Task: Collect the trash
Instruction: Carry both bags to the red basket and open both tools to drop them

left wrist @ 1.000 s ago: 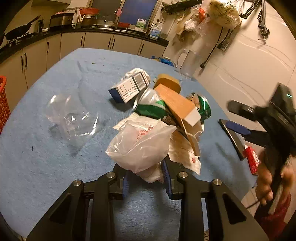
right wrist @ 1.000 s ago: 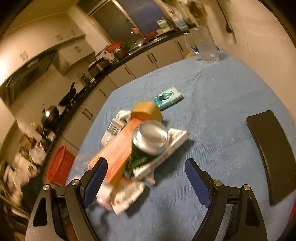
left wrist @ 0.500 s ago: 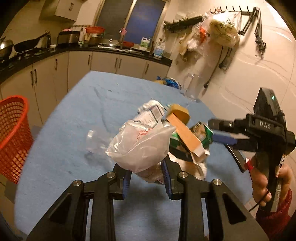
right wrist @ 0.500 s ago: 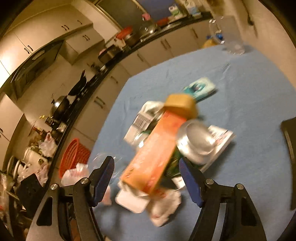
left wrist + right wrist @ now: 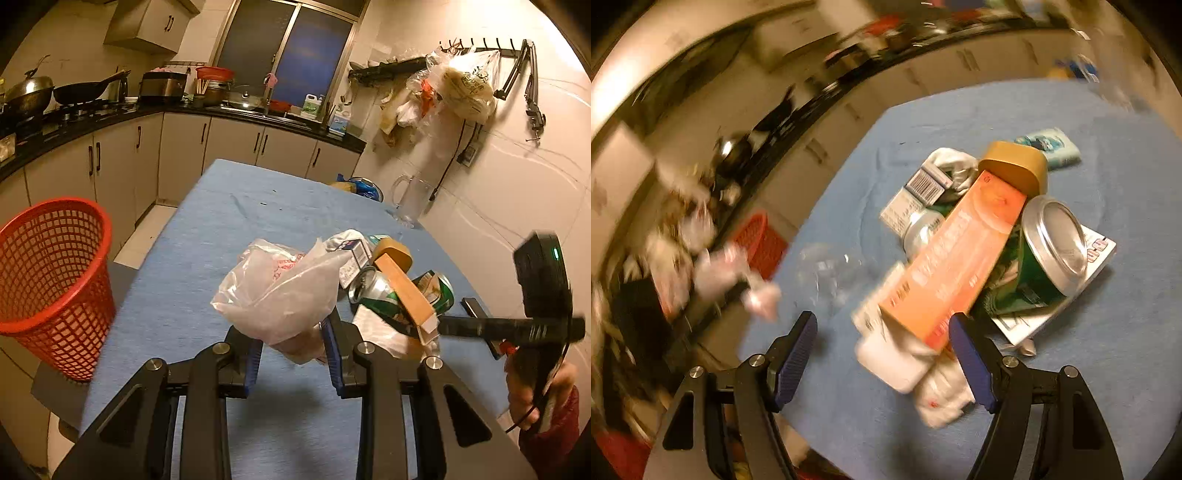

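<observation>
Gripping a crumpled, translucent white plastic bag [image 5: 280, 295] between its blue pads, the left gripper [image 5: 291, 354] holds it lifted above the blue tablecloth [image 5: 207, 258]; red print shows on the bag's upper face but is too creased to read. A red mesh basket [image 5: 51, 280] stands on the floor off the table's left edge. Behind the bag lies the rest of the trash in one heap: an orange carton [image 5: 956, 258] tilted across the top with pale lettering along its side, blurred past reading, a green drink can [image 5: 1041, 254] on its side with its silver end facing the camera, a second can [image 5: 921, 230] partly hidden under the carton, a small white box [image 5: 919, 188] with a barcode, a tan rounded lid or block [image 5: 1015, 166], and flat printed paper [image 5: 1082, 273] under the cans. A teal packet [image 5: 1052, 146] lies apart, farther back. The right gripper [image 5: 882, 354] hovers over the near end of the carton with its fingers spread wide; nothing is pinched between them, and the carton's end sits just beside the right-hand pad. In the left wrist view a hand [image 5: 535, 395] holds that tool at the right edge.
</observation>
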`<state>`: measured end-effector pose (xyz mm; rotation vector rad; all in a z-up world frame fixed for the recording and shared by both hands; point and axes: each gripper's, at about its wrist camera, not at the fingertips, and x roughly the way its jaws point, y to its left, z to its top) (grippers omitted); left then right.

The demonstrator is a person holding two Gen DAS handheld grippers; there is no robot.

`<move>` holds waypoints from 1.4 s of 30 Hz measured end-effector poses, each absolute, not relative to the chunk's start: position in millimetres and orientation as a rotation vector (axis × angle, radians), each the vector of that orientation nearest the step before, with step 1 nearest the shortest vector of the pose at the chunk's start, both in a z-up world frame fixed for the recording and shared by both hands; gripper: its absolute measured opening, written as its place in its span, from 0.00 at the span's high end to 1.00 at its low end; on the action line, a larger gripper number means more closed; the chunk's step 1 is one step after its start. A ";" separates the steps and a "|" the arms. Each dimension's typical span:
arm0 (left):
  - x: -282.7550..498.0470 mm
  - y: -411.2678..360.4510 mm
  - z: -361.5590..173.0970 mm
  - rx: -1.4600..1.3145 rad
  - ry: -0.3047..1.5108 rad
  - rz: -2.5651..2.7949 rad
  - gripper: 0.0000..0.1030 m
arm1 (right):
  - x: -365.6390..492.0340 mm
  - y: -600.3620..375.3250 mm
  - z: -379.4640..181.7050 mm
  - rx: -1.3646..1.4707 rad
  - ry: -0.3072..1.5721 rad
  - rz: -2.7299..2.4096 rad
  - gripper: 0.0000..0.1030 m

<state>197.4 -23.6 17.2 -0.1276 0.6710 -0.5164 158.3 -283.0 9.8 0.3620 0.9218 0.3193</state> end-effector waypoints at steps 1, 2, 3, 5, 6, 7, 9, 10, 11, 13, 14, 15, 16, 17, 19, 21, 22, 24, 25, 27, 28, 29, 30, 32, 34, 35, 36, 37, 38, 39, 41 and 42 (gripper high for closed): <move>197.8 -21.1 17.2 -0.125 0.670 -0.510 0.72 | 154.0 -281.5 7.7 0.308 0.912 0.317 0.19; 198.2 -18.7 16.9 -0.124 0.671 -0.507 0.72 | 149.9 -278.8 3.6 0.233 0.909 0.331 0.16; 199.1 -17.3 17.3 -0.122 0.675 -0.505 0.72 | 147.4 -275.9 -1.8 0.177 0.920 0.342 0.16; 198.9 -14.3 19.9 -0.122 0.673 -0.504 0.72 | 147.6 -270.1 -11.4 0.110 0.938 0.348 0.16; 198.2 -12.5 23.0 -0.119 0.667 -0.500 0.72 | 148.5 -264.2 -14.8 0.061 0.927 0.351 0.16; 197.7 -10.7 26.0 -0.117 0.659 -0.490 0.72 | 150.5 -261.4 -16.9 0.025 0.922 0.341 0.16; 198.2 -1.0 32.6 -0.123 0.648 -0.483 0.72 | 158.4 -249.5 -21.9 -0.060 0.929 0.357 0.16; 197.8 2.7 36.2 -0.129 0.643 -0.477 0.72 | 161.9 -243.9 -23.5 -0.082 0.934 0.387 0.16; 197.3 6.3 39.8 -0.130 0.636 -0.464 0.72 | 165.5 -237.4 -25.6 -0.108 0.934 0.396 0.16; 197.6 12.4 44.3 -0.132 0.628 -0.448 0.72 | 174.2 -227.4 -33.6 -0.159 0.964 0.374 0.24; 197.2 14.6 44.5 -0.134 0.629 -0.443 0.72 | 174.3 -222.8 -37.4 -0.171 0.981 0.381 0.38; 196.3 15.4 43.9 -0.133 0.634 -0.444 0.72 | 174.5 -218.4 -41.3 -0.189 1.000 0.389 0.38; 196.1 16.5 43.0 -0.129 0.635 -0.445 0.72 | 171.7 -214.0 -43.1 -0.223 0.998 0.375 0.39; 195.3 16.4 41.4 -0.125 0.637 -0.443 0.72 | 168.3 -211.4 -42.7 -0.238 0.990 0.371 0.44; 194.3 13.5 37.2 -0.124 0.648 -0.455 0.72 | 160.9 -210.4 -39.7 -0.208 0.987 0.371 0.47; 192.8 9.6 33.5 -0.123 0.657 -0.466 0.72 | 154.1 -211.0 -35.5 -0.162 0.982 0.391 0.49; 192.0 8.3 31.9 -0.122 0.659 -0.471 0.72 | 146.9 -209.5 -34.3 -0.134 0.983 0.413 0.50; 190.3 6.9 30.2 -0.123 0.662 -0.475 0.72 | 134.2 -202.2 -31.9 -0.092 0.974 0.455 0.50; 190.1 7.4 30.8 -0.125 0.661 -0.476 0.72 | 130.3 -200.2 -29.7 -0.073 0.971 0.479 0.50; 189.0 9.3 32.4 -0.126 0.657 -0.475 0.72 | 124.4 -198.2 -22.7 -0.018 0.958 0.537 0.50; 187.5 10.8 34.3 -0.127 0.650 -0.469 0.72 | 121.6 -198.4 -18.7 0.001 0.944 0.557 0.50; 187.4 12.1 36.0 -0.128 0.647 -0.467 0.72 | 119.7 -195.3 -14.7 0.019 0.927 0.576 0.50; 186.0 14.1 38.3 -0.127 0.641 -0.463 0.72 | 119.9 -194.9 -7.9 0.046 0.909 0.595 0.50; 184.8 20.0 42.7 -0.128 0.630 -0.453 0.72 | 123.2 -193.8 4.2 0.084 0.887 0.620 0.50; 183.7 25.5 47.3 -0.127 0.619 -0.442 0.72 | 131.5 -191.2 16.4 0.099 0.860 0.626 0.50; 183.4 28.6 49.5 -0.126 0.614 -0.432 0.72 | 136.4 -187.9 20.9 0.109 0.856 0.628 0.50; 183.1 32.9 52.5 -0.129 0.608 -0.422 0.72 | 142.8 -184.4 25.6 0.123 0.854 0.636 0.50; 183.1 36.2 54.9 -0.129 0.604 -0.418 0.72 | 147.5 -184.7 27.7 0.133 0.851 0.641 0.50; 183.0 41.1 58.1 -0.126 0.598 -0.408 0.72 | 152.0 -182.2 30.9 0.145 0.850 0.645 0.50; 182.7 46.6 61.2 -0.124 0.590 -0.391 0.72 | 159.1 -177.2 35.0 0.162 0.853 0.663 0.50; 183.0 57.0 67.6 -0.119 0.580 -0.370 0.72 | 167.6 -171.9 44.0 0.183 0.854 0.687 0.50; 183.7 62.3 70.4 -0.118 0.577 -0.359 0.72 | 175.9 -164.4 48.6 0.194 0.854 0.700 0.50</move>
